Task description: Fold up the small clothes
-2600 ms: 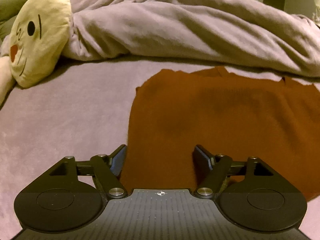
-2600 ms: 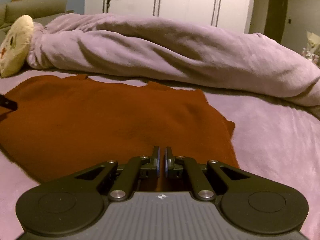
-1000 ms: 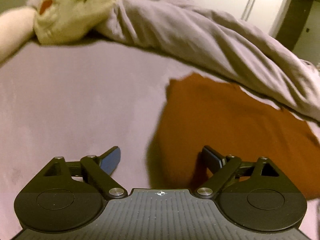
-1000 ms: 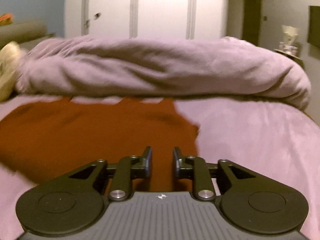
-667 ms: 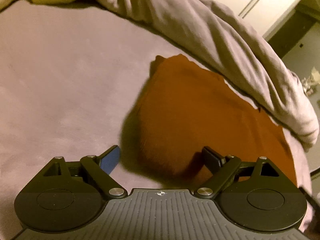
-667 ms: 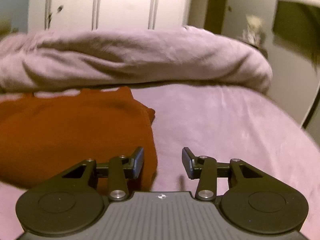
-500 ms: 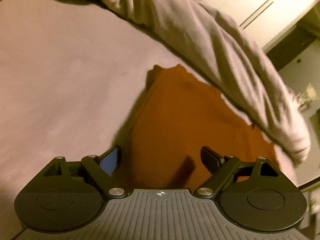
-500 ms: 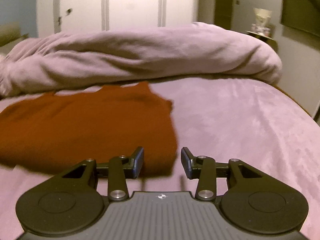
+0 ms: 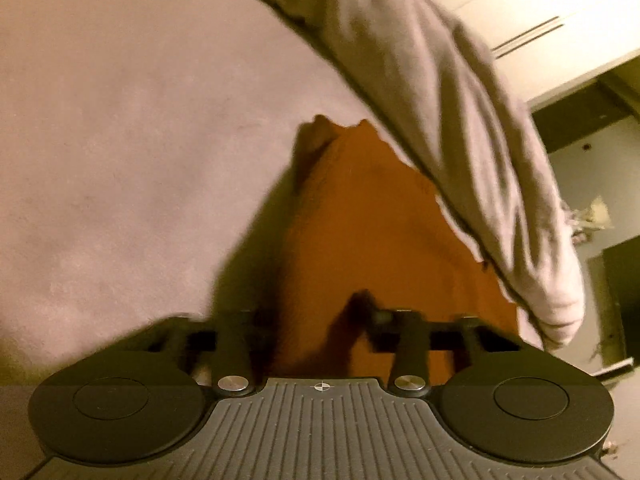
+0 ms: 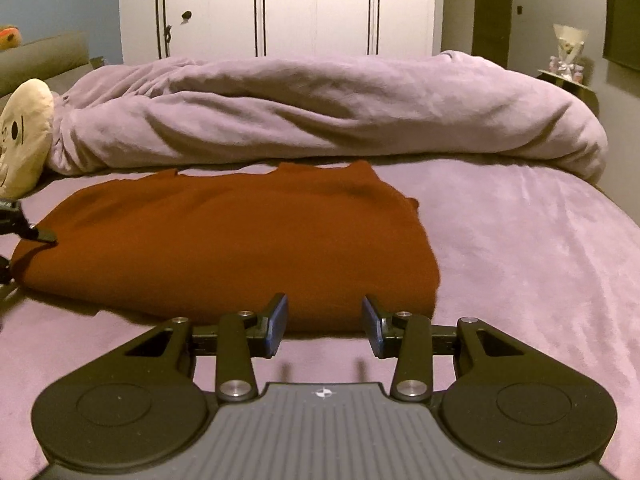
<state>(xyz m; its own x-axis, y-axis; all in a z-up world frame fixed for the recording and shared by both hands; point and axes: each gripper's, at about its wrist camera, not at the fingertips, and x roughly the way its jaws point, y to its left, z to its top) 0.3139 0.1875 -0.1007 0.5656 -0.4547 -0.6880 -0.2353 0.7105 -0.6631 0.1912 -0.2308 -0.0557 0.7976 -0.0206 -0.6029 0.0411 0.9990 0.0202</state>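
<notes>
Rust-brown garment (image 10: pixel 224 240) laid flat, folded, on lilac bedsheet (image 10: pixel 520 248), just in front of rolled lilac duvet (image 10: pixel 320 112). Right gripper (image 10: pixel 323 322) held low at garment's near edge; jaws spread, nothing between blue pads (image 10: pixel 278 322). Left gripper (image 9: pixel 320 320) positioned at garment's (image 9: pixel 360 232) left end, fingers motion-blurred; gap seen between them with fabric lying in it, grip on cloth cannot be told. Left fingertip (image 10: pixel 38 235) seen touching garment's left edge in right wrist view. Cream plush toy (image 10: pixel 22 136) set beside duvet's left end. White wardrobe (image 10: pixel 280 8) behind bed.

Left gripper (image 9: pixel 316 320) fingertips were motion-blurred; rolled duvet (image 9: pixel 460 128) overlapped the rust garment's (image 9: pixel 360 220) far edge.
</notes>
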